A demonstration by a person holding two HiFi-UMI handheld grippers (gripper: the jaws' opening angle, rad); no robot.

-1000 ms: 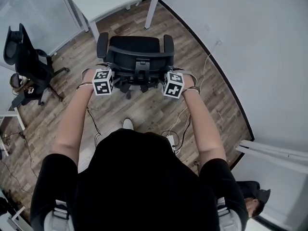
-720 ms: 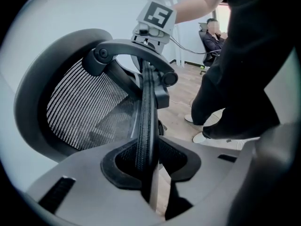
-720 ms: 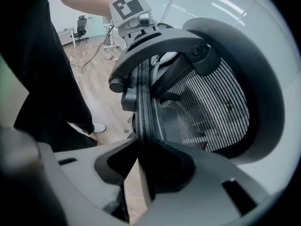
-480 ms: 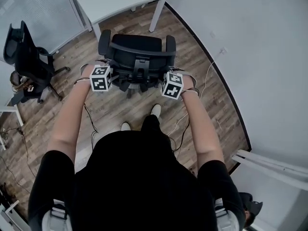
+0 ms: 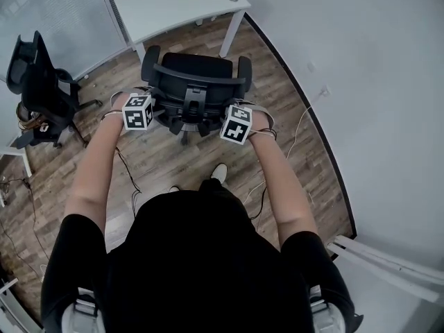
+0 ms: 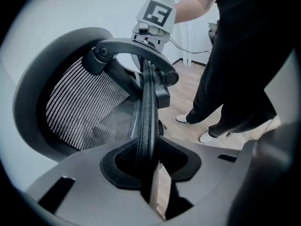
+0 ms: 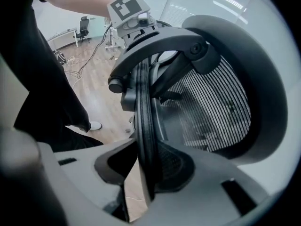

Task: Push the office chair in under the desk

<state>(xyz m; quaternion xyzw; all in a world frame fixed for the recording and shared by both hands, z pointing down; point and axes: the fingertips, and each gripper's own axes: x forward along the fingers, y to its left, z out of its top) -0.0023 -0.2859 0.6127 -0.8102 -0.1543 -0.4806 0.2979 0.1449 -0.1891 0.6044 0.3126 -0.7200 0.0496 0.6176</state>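
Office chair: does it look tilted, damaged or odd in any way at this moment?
Nothing stands out. The office chair stands upright, facing the desk; the left gripper and right gripper are shut on its backrest rim.

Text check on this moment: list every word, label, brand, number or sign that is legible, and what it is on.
No readable text in any view.
left marker cube and right marker cube: black-and-white square patterns only, no letters or digits.
office chair: no brand or label visible.
desk: plain white top, nothing printed that shows.
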